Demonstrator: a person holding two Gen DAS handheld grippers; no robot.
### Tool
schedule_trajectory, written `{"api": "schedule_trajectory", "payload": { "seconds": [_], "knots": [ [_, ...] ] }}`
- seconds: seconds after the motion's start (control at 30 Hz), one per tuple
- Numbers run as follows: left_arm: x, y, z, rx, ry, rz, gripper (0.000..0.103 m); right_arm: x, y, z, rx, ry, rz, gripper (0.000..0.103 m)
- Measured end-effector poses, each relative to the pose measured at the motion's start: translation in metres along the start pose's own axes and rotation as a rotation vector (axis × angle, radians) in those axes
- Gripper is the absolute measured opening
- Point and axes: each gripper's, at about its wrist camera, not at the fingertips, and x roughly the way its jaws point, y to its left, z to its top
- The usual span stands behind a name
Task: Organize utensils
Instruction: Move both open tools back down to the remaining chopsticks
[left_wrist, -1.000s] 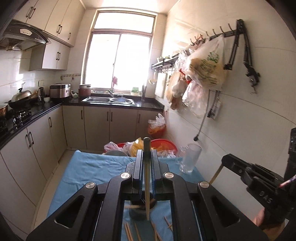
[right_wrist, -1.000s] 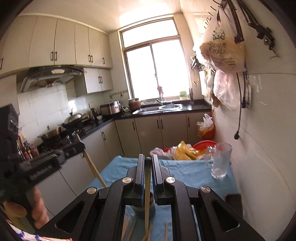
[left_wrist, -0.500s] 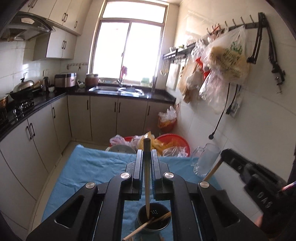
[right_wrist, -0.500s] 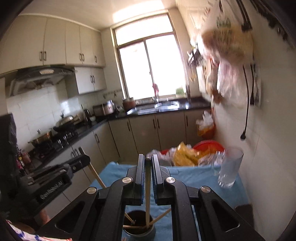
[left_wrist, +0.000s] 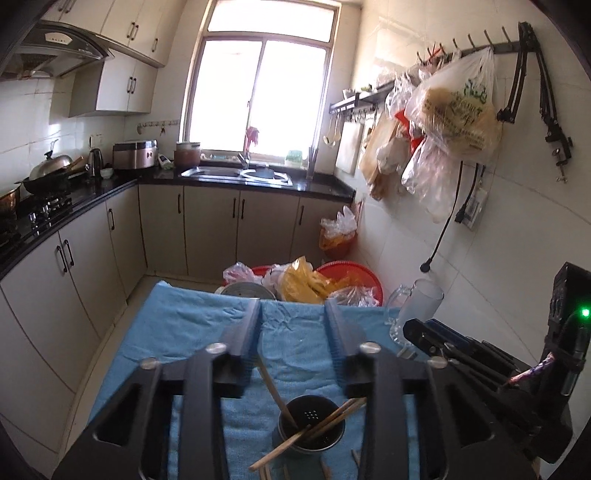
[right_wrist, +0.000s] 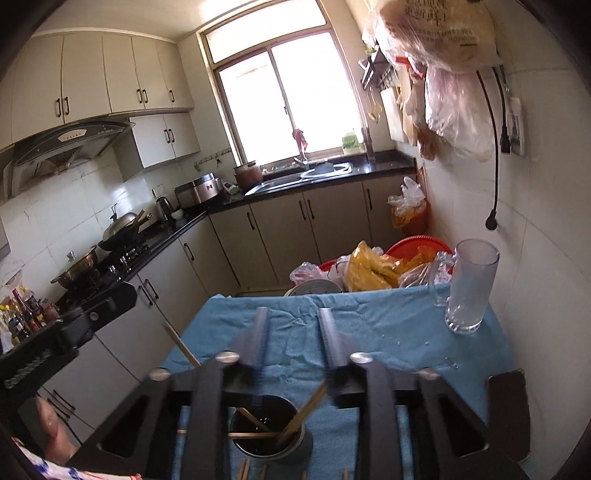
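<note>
A dark metal holder cup (left_wrist: 312, 428) (right_wrist: 266, 430) stands on the blue cloth, just below both grippers. Several wooden chopsticks (left_wrist: 325, 417) (right_wrist: 301, 413) lean inside it. My left gripper (left_wrist: 293, 314) hangs over the cup with its jaws opening and nothing between them; one chopstick (left_wrist: 275, 395) slants from under its left finger down into the cup. My right gripper (right_wrist: 292, 321) is also above the cup, jaws opening and empty. Each gripper shows in the other's view: the right gripper (left_wrist: 443, 341) and the left gripper (right_wrist: 92, 314). Loose chopsticks (right_wrist: 243, 470) lie in front of the cup.
A glass mug (left_wrist: 417, 306) (right_wrist: 469, 288) stands at the cloth's far right by the tiled wall. Red basins with plastic bags (left_wrist: 314, 280) sit beyond the table's far edge. A dark flat object (right_wrist: 506, 406) lies at the right edge. Cabinets run along the left.
Both grippers came down over the cup, each shut on an upright chopstick. Their jaws have now parted and both chopsticks have dropped into the cup.
</note>
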Motion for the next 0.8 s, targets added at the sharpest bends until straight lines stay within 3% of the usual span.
{"api": "schedule_trajectory", "payload": {
  "seconds": [0.13, 0.33, 0.5, 0.57, 0.67, 0.8],
  "knots": [
    [-0.026, -0.001, 0.002, 0.012, -0.031, -0.003, 0.036, -0.018, 0.0, 0.005, 0.002, -0.027, -0.002, 0.041],
    [-0.08, 0.005, -0.009, 0.024, -0.095, -0.005, 0.046, -0.058, -0.002, -0.001, -0.015, -0.064, -0.025, 0.051],
    [-0.129, 0.017, -0.038, 0.045, -0.147, 0.012, 0.062, -0.094, -0.01, -0.029, -0.038, -0.062, -0.064, 0.062],
    [-0.143, 0.024, -0.055, 0.053, -0.155, 0.036, 0.063, -0.103, -0.017, -0.045, -0.032, -0.046, -0.079, 0.066],
    [-0.154, 0.034, -0.082, 0.061, -0.133, 0.067, 0.064, -0.105, -0.031, -0.074, -0.013, 0.018, -0.103, 0.067],
    [-0.142, 0.048, -0.12, 0.051, -0.013, 0.061, 0.064, -0.094, -0.05, -0.105, 0.028, 0.114, -0.123, 0.068]
  ]
}}
